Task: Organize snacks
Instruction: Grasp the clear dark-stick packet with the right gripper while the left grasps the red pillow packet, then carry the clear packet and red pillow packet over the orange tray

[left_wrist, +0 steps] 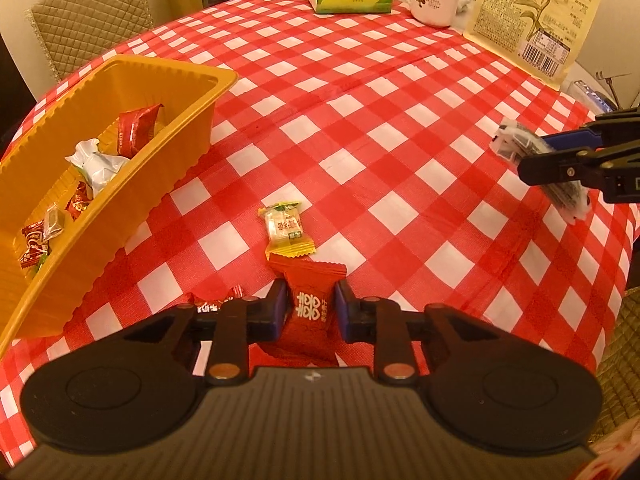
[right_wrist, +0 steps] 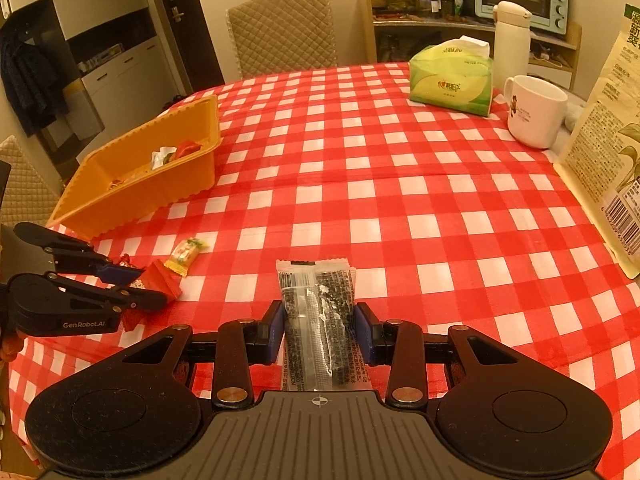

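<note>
My left gripper (left_wrist: 310, 300) is shut on a red wrapped candy (left_wrist: 308, 312) that lies on the checked tablecloth. Just beyond it lies a yellow-and-white candy (left_wrist: 285, 229), and another red candy (left_wrist: 216, 300) peeks out to the left of the fingers. The yellow tray (left_wrist: 176, 136) at the left holds several wrapped candies. My right gripper (right_wrist: 319, 318) is shut on a clear packet with a dark snack (right_wrist: 320, 320), held above the table. That right gripper (left_wrist: 532, 152) with its packet (left_wrist: 520, 144) also shows at the right edge of the left wrist view.
At the far side stand a green tissue pack (right_wrist: 450, 78), a white mug (right_wrist: 536, 110), a white flask (right_wrist: 511, 36) and a tall sunflower-seed bag (left_wrist: 536, 20). Padded chairs (right_wrist: 282, 32) ring the table. The yellow tray (right_wrist: 140, 172) sits left of my left gripper (right_wrist: 148, 286).
</note>
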Tool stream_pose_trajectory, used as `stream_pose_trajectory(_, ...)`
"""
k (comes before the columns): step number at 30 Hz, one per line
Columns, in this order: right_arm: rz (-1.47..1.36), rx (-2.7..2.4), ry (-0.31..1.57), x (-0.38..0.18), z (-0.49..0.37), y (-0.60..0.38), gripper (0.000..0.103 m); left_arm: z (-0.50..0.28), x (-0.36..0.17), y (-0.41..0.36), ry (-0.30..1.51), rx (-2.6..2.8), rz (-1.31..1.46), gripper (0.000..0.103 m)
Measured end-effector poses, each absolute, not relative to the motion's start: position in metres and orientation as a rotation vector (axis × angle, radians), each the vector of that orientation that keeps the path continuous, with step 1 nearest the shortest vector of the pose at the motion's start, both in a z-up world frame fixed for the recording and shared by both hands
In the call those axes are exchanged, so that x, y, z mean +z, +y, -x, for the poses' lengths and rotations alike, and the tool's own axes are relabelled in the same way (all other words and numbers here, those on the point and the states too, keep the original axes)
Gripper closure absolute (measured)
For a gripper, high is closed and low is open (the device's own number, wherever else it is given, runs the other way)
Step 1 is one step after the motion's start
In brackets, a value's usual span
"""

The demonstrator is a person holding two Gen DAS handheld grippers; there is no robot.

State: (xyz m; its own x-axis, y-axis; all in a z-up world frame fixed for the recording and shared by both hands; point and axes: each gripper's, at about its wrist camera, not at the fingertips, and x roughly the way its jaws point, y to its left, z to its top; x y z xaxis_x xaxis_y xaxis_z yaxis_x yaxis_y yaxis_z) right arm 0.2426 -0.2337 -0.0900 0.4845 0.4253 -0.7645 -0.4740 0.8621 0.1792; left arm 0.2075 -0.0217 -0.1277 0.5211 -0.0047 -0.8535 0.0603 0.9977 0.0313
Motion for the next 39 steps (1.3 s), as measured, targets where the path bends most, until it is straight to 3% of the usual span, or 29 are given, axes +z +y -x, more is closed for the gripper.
stream_pose_trajectory(4,0.062,0.564,0.905,-0.087,-0.242,-0.229,0.065,-0.201,-0.120,-0.019,1.005,-0.027,-0.037,0.084)
stream_pose_trajectory(7,0.064,0.580,0.898,-0.085,-0.241,-0.224,0.065,-0.194,-0.112,-0.014,0.986,-0.016,-0.013,0.095)
stream_pose_trajectory(11,0.069,0.607,0.888,-0.082,-0.240,-0.214,0.065,-0.184,-0.102,-0.005,0.959,0.002,0.013,0.096)
stream_pose_trajectory(22,0.081,0.642,0.878,-0.079,-0.232,-0.194,0.065,-0.169,-0.103,0.002,0.964,-0.007,0.043,0.084)
stream_pose_trajectory(26,0.077,0.621,0.883,-0.079,-0.229,-0.200,0.065,-0.179,-0.105,0.000,0.961,-0.020,0.072,0.073)
stream_pose_trajectory(39,0.058,0.549,0.900,-0.078,-0.219,-0.222,0.065,-0.200,-0.135,0.004,1.030,-0.026,0.114,0.079)
